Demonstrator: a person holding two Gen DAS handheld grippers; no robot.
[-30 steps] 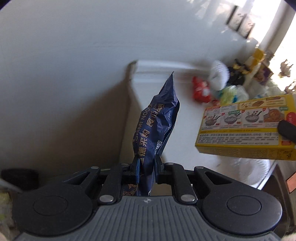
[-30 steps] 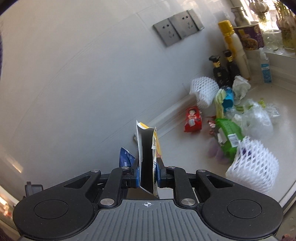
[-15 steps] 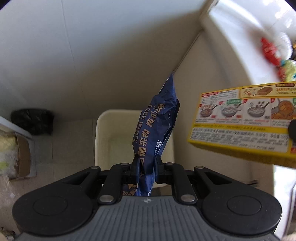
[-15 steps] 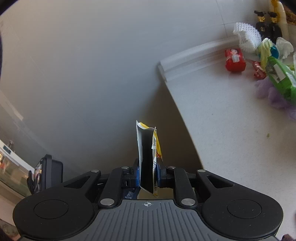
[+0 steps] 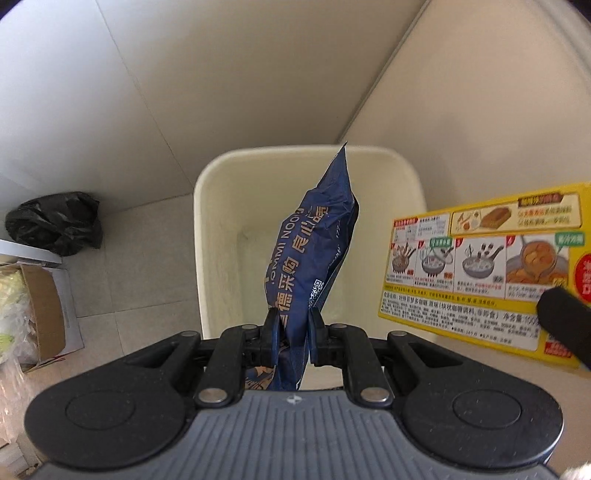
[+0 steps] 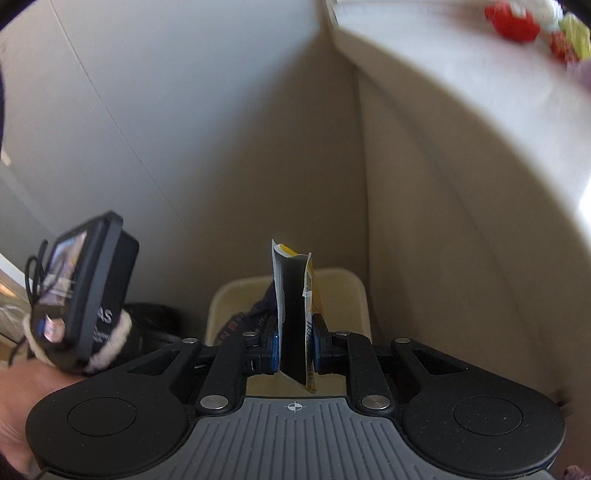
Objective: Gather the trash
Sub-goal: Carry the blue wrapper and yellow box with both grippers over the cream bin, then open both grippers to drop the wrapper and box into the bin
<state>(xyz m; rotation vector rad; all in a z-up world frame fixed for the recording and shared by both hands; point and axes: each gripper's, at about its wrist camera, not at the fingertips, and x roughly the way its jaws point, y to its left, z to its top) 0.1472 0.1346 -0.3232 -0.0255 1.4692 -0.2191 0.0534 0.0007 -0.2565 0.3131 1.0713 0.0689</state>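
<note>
We see the left gripper (image 5: 291,328) closed on a dark blue snack packet (image 5: 312,254); its jaws press the lower part of the packet from both sides, and the packet stands up between them with its pointed top over the cream trash bin (image 5: 218,236). The bin is open, it stands on the tiled floor in the corner between the wall and a cabinet side, and its inside looks bare where we can see it. To the right, the yellow box (image 5: 480,266) hangs beside the bin's right rim, with cooking pictures on its face; a black finger (image 5: 565,325) of the other tool covers its right edge.

In the right wrist view, the right gripper (image 6: 294,347) is closed narrowly on this yellow box (image 6: 293,317), seen edge-on, upright between the jaws. Behind it we see the same bin (image 6: 343,291), partly hidden. At the left, the person's hand (image 6: 22,398) carries a black device (image 6: 88,295). Red and green items (image 6: 517,18) on the counter top are blurred.

On the floor to the left of the bin lie a black plastic bag (image 5: 55,221) and a cardboard box (image 5: 40,314)
</note>
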